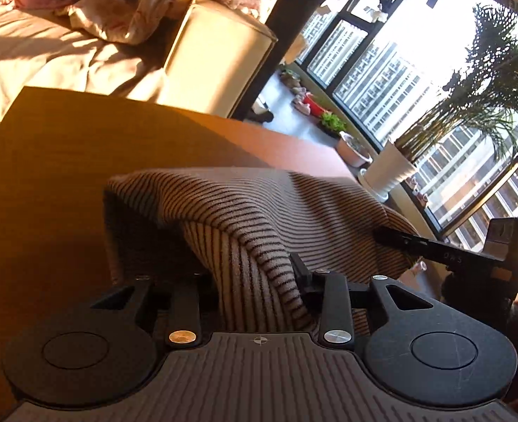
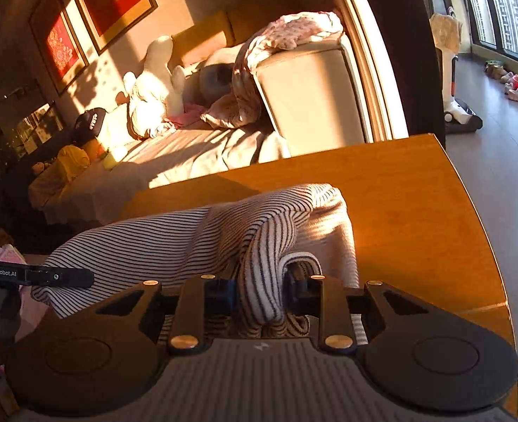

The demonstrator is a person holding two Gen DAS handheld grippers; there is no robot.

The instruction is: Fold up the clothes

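Each gripper, left and right, is clamped on a bunched edge of the striped garment, which sags ahead onto the surface; uneven pulling could slip the thick fold free, spoiling the crease.

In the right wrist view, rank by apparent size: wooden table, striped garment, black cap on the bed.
1. Wooden table
2. Striped garment, though nearness to the camera inflates it
3. Black cap, far off, so apparent size only
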